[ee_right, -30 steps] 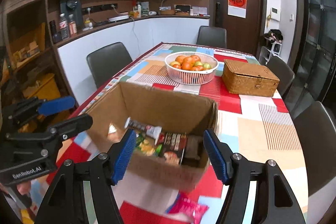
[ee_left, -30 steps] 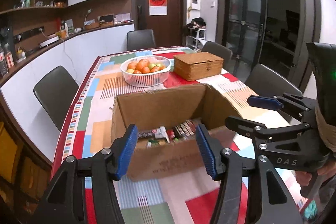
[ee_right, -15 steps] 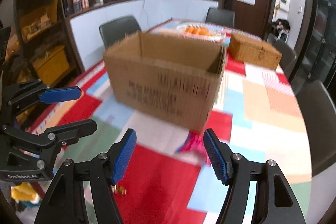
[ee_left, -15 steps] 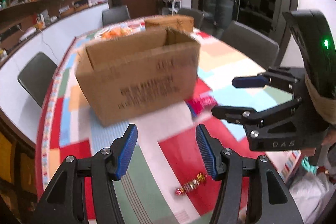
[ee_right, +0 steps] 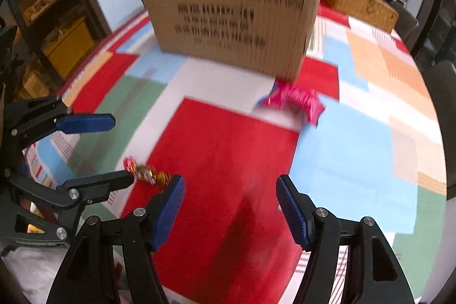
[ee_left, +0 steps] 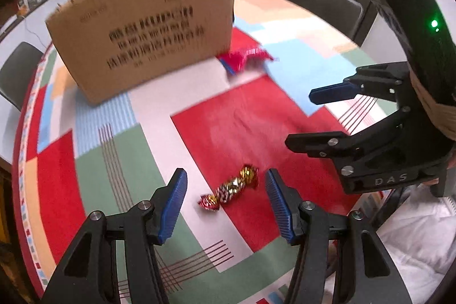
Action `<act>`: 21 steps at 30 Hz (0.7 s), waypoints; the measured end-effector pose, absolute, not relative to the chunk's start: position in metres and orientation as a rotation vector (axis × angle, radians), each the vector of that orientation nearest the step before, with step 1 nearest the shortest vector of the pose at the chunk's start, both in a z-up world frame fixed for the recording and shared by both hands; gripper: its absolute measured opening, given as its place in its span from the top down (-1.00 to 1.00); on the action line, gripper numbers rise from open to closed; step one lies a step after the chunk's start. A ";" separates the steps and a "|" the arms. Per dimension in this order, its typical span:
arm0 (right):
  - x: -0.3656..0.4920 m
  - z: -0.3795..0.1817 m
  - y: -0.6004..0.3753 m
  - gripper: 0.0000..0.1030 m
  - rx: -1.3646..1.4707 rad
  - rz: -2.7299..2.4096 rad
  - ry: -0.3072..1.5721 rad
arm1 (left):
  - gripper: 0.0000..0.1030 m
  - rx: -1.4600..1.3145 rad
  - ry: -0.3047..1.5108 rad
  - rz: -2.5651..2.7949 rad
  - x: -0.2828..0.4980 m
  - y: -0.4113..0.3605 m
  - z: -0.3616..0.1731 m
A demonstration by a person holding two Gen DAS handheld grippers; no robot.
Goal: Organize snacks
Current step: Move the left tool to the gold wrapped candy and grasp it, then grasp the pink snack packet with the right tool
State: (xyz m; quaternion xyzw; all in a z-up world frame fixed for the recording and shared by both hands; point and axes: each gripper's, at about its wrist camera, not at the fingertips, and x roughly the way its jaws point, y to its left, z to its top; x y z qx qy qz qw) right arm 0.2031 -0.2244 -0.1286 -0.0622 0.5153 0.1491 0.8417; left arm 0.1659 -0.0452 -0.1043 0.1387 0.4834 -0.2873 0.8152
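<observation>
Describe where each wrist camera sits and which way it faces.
Left wrist: on the left gripper, angled down at the gold-and-red wrapped candy between its open fingers; the right gripper shows at right.
Right wrist: on the right gripper, facing the printed brown cardboard box; the left gripper shows at left.
Shared: box, candy, crumpled pink snack packet, patchwork tablecloth.

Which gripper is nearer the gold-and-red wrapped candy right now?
Left. The left gripper has its open jaws either side of the candy. The right gripper is open too, with the candy off to its left.
</observation>
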 end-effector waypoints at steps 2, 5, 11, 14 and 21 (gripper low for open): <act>0.203 -0.137 -0.225 -0.30 -0.126 0.313 1.117 | 0.00 0.306 1.058 -0.619 0.167 -0.047 -0.113; 0.201 -0.147 -0.226 -0.30 -0.128 0.305 1.149 | 0.05 0.321 1.084 -0.620 0.168 -0.050 -0.124; 0.202 -0.156 -0.230 -0.30 -0.105 0.301 1.180 | 0.25 0.334 1.099 -0.619 0.173 -0.055 -0.133; 0.204 -0.158 -0.231 -0.30 -0.099 0.299 1.187 | 0.39 0.306 1.120 -0.625 0.177 -0.056 -0.136; 0.207 -0.159 -0.233 -0.30 -0.083 0.301 1.191 | 0.63 0.247 1.127 -0.625 0.184 -0.056 -0.134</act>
